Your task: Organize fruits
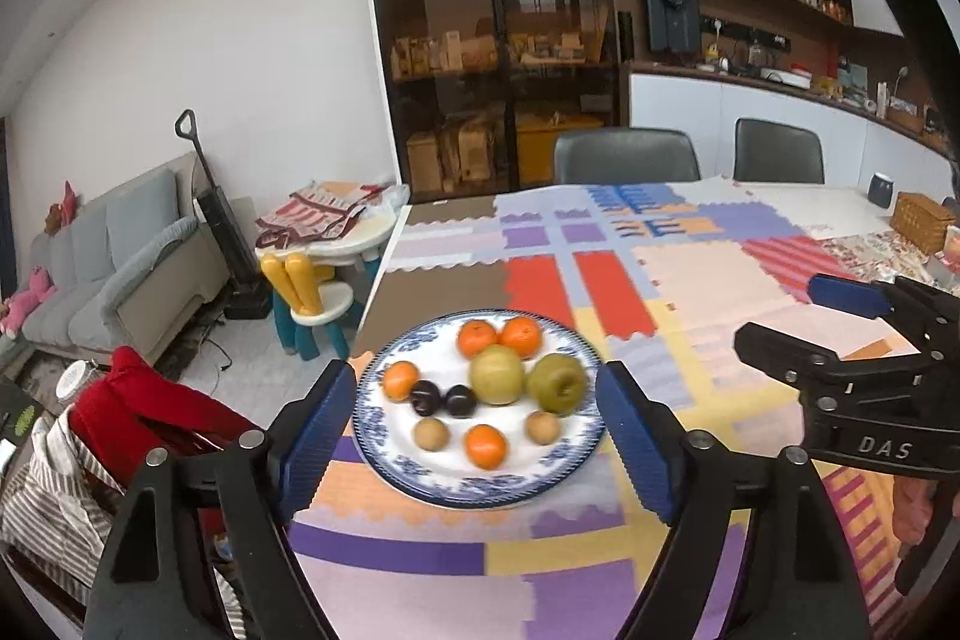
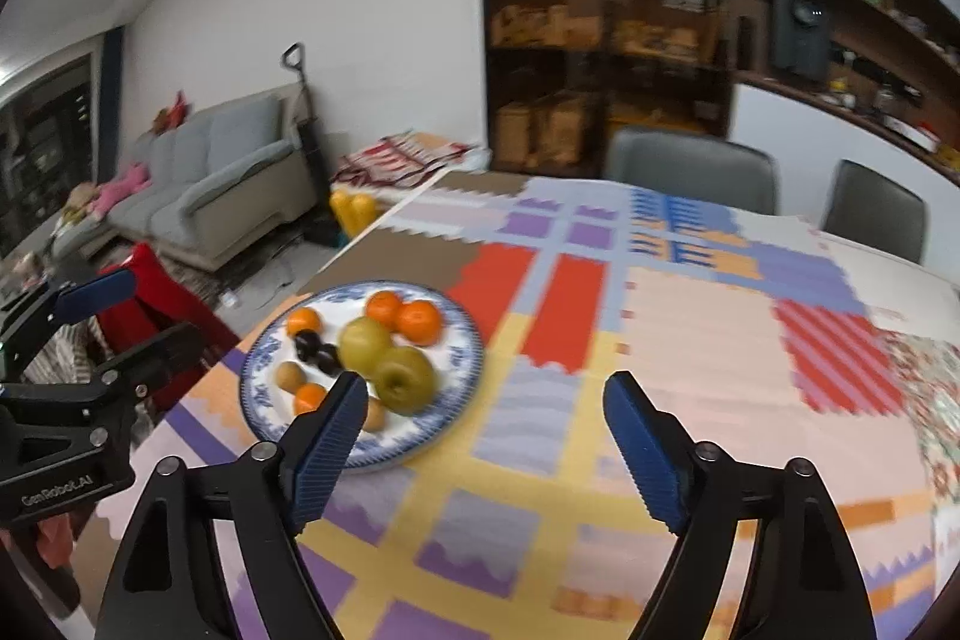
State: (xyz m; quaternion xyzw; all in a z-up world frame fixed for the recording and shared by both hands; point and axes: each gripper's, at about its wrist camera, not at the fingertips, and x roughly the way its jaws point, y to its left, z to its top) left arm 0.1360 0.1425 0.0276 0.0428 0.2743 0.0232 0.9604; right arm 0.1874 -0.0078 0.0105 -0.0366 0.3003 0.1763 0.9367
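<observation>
We held both grippers above the patchwork tablecloth [image 1: 690, 280], neither touching anything. The left gripper [image 1: 474, 436] hung with its blue fingers [image 1: 315, 430] spread wide, framing the blue-and-white plate [image 1: 384, 466] in its own view. On that plate lay all the fruit: two green apples [image 1: 497, 374] touching side by side at the centre, two tangerines [image 1: 521, 336] touching at 12 o'clock, a third at 9 o'clock, and a fourth tangerine [image 1: 485, 446] at 6 o'clock. Two dark plums [image 1: 461, 400] sat together just left of centre, with small brown fruits [image 1: 431, 433] at 7 and 5 o'clock. The right gripper [image 2: 486, 436] was also spread wide and empty, over the cloth at 3 o'clock from the plate [image 2: 462, 370]. Grey chairs [image 1: 624, 157] stood at the table's far side.
</observation>
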